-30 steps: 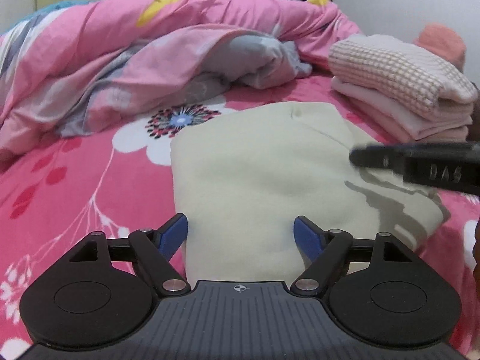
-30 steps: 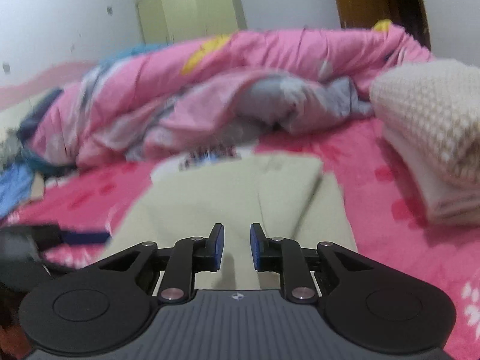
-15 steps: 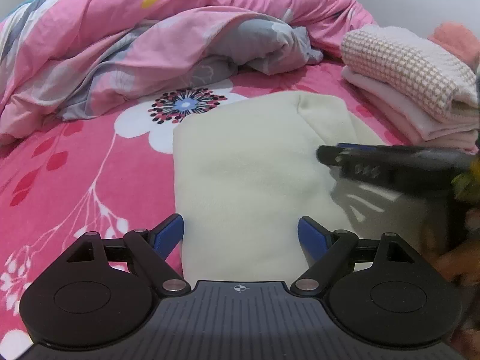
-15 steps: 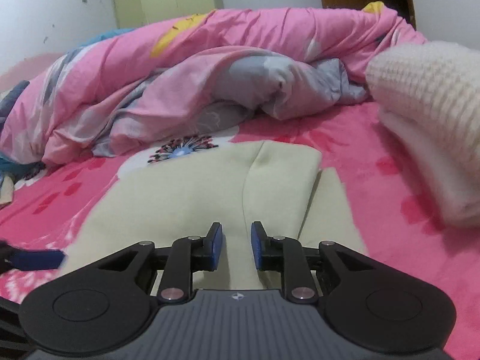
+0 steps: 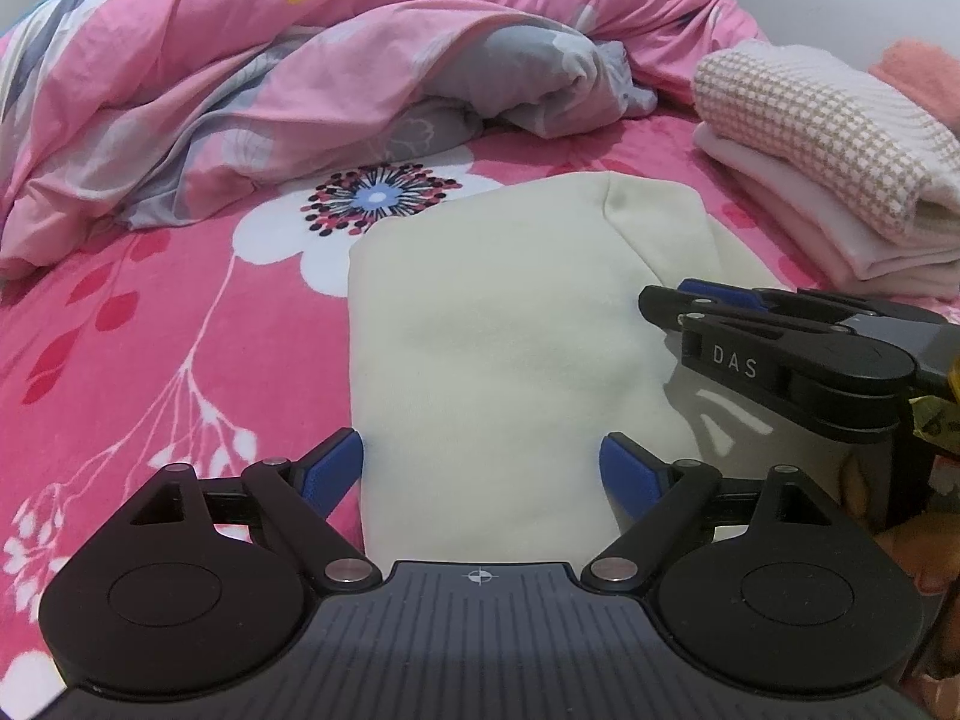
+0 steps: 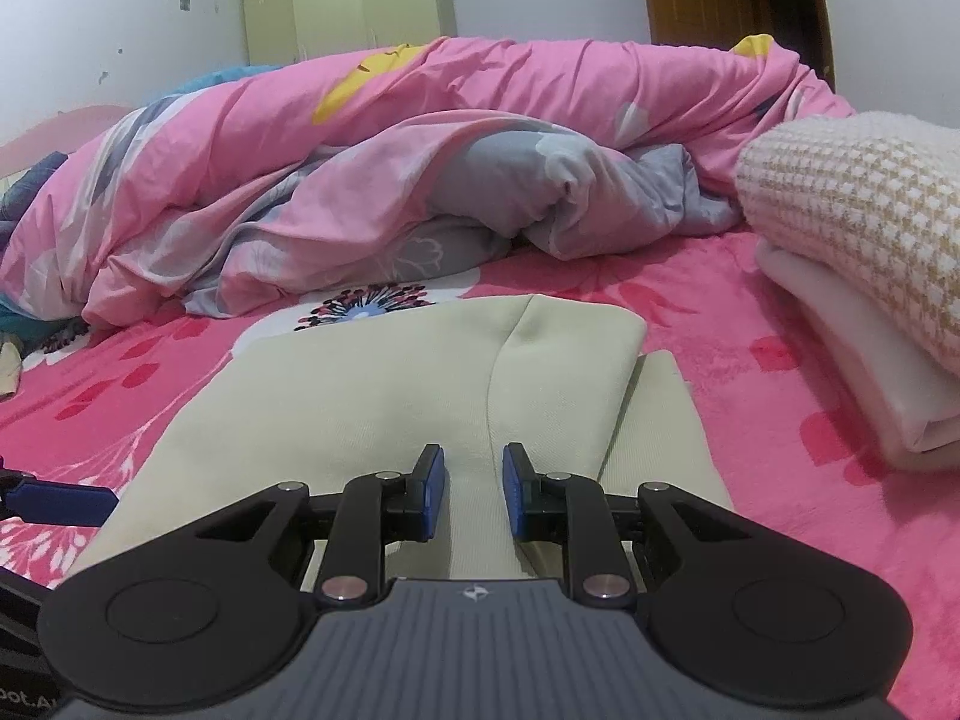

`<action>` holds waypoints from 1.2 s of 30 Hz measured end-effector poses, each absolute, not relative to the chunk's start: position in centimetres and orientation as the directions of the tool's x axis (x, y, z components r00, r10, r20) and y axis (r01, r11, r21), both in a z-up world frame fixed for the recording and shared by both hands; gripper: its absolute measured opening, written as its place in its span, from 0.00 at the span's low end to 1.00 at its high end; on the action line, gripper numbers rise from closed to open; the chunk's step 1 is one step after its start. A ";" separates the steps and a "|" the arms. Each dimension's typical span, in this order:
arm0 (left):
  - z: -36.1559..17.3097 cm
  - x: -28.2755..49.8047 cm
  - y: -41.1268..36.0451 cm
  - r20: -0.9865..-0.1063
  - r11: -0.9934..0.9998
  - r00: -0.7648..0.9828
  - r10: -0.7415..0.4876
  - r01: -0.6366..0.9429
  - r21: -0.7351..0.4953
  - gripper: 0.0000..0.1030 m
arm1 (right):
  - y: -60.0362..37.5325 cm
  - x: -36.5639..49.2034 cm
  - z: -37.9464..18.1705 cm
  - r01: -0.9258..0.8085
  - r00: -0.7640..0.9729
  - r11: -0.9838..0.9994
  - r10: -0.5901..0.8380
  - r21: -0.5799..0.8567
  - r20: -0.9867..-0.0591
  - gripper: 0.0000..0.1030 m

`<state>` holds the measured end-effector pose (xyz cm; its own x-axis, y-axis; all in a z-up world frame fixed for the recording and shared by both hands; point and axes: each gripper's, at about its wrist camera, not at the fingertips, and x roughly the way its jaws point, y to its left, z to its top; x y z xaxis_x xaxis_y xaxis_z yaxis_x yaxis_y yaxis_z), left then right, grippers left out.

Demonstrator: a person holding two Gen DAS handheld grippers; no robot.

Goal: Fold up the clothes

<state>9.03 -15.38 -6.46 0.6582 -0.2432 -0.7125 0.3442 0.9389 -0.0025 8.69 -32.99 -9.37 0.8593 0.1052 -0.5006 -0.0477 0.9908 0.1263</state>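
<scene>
A folded cream garment (image 5: 510, 324) lies flat on the pink floral bed (image 5: 150, 330), centre of the left wrist view. The left gripper (image 5: 480, 468) hovers at its near edge at 6 o'clock, jaws wide and opening, pads clear of the cloth. The right gripper (image 6: 468, 492) sits over the garment's right part, jaws narrowly apart, gripping nothing. A stack of folded clothes (image 5: 828, 168) rests at 2 o'clock, a rumpled quilt (image 5: 300, 90) at 11.

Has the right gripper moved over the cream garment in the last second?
Yes. In the left wrist view the right gripper has pushed leftward, further over the cream garment, away from the folded stack.
</scene>
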 end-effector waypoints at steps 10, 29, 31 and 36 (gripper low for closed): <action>-6.5 8.9 -15.5 -0.711 0.939 0.663 -0.235 0.343 0.009 0.89 | -33.0 8.6 -9.4 -0.052 0.864 0.991 0.108 0.126 -0.491 0.21; -5.4 11.6 -15.4 -0.503 0.953 0.815 -0.288 0.297 -0.065 0.60 | -33.2 8.5 -9.4 -0.058 0.868 0.988 0.120 0.142 -0.482 0.22; -7.1 12.0 -15.9 -0.516 0.955 0.814 -0.266 0.294 -0.029 0.61 | -33.3 8.5 -9.4 -0.061 0.867 0.987 0.124 0.146 -0.482 0.22; -7.5 11.0 -16.8 -0.478 0.953 0.847 -0.232 0.297 0.065 0.61 | -33.5 8.4 -9.5 -0.063 0.868 0.986 0.131 0.154 -0.480 0.22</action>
